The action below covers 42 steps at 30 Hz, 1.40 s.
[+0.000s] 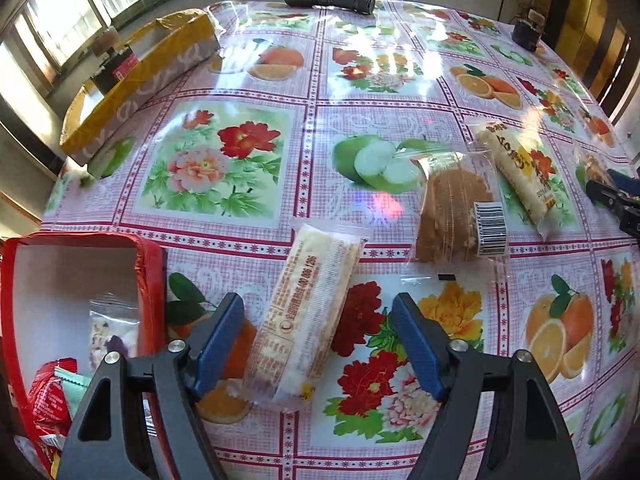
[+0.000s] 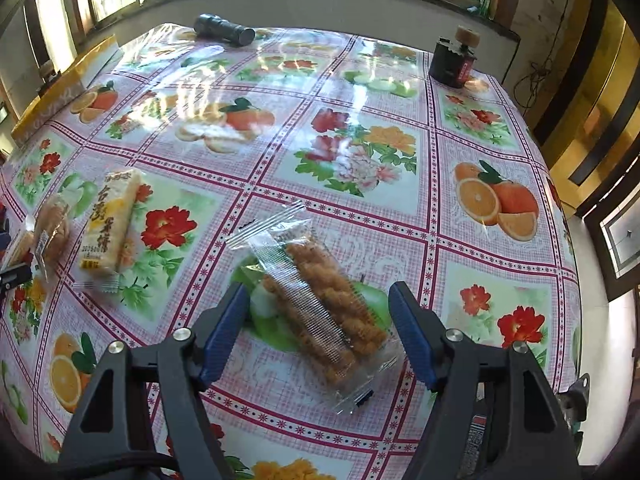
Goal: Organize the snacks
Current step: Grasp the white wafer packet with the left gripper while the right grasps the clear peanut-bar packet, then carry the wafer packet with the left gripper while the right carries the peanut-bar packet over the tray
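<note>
left wrist view: our left gripper (image 1: pixel 318 344) is spread wide around a rice cracker pack (image 1: pixel 308 312) lying on the tablecloth (image 1: pixel 360 120); a red box (image 1: pixel 152 280) with snacks sits just left, a bread pack (image 1: pixel 452 212) beyond. right wrist view: our right gripper (image 2: pixel 318 332) is spread around a fried twist pack (image 2: pixel 324 308); a flashlight (image 2: pixel 224 31) lies far off.

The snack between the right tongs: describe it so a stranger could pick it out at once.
Start from the flowered tablecloth; nearest the right tongs, between their open blue pads, lies a clear packet of fried twists. Unlike the yellow-lettered rice cracker pack farther left, it is see-through, showing knobbly golden-brown sticks.
</note>
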Each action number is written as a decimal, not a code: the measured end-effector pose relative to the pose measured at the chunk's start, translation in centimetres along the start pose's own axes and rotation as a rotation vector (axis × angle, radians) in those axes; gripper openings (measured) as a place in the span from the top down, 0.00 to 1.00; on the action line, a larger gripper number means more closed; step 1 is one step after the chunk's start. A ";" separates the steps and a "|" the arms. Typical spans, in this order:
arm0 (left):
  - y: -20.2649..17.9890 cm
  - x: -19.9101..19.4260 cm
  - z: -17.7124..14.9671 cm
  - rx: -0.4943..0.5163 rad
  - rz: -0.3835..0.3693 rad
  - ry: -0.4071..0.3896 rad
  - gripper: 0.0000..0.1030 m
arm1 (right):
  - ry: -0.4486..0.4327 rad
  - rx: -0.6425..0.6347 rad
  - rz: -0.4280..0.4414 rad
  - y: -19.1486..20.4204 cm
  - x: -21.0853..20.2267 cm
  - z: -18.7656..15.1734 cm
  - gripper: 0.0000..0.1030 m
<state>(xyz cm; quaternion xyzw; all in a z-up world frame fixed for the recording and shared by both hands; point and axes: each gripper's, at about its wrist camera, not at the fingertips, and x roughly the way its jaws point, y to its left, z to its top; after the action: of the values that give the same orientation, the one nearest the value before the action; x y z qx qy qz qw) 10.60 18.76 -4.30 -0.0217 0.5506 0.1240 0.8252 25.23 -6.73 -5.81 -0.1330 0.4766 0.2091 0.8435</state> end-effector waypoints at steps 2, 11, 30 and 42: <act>-0.3 -0.2 -0.2 0.012 -0.017 -0.005 0.40 | -0.007 0.019 0.025 0.1 -0.2 -0.1 0.50; -1.4 -2.2 -3.8 -0.009 -0.109 0.011 0.69 | -0.009 0.061 0.093 2.9 -2.9 -3.6 0.65; 3.5 -12.9 -12.4 -0.186 -0.077 -0.198 0.69 | -0.141 0.182 0.463 14.9 -12.8 -11.4 0.65; 7.9 -15.1 -15.3 -0.251 0.028 -0.274 0.69 | -0.180 0.067 0.548 22.5 -15.6 -10.6 0.65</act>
<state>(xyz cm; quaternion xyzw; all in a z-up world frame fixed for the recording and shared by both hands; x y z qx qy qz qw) -10.53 21.03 4.29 -0.0996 0.4137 0.2051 0.8814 -0.65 4.98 1.66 0.0478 0.4248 0.4242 0.7983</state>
